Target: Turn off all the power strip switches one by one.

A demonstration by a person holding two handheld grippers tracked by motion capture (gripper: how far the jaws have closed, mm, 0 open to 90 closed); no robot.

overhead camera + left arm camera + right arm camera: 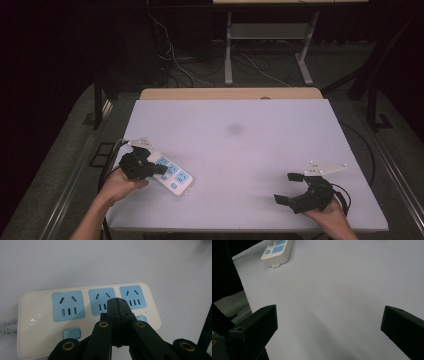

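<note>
left tool (117, 302): jaws together, tips over power strip (45, 315) | right tool (289, 187): jaws apart, nothing between

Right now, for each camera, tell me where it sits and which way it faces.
High view: above the person's side, facing forward and down on the table; both forearms, left tool and right tool show.
Left gripper view: on the left tool, looking down its shut jaws at the power strip.
Right gripper view: on the right tool, looking low across the table between open jaws.
Shared: the power strip appears in all three.
</note>
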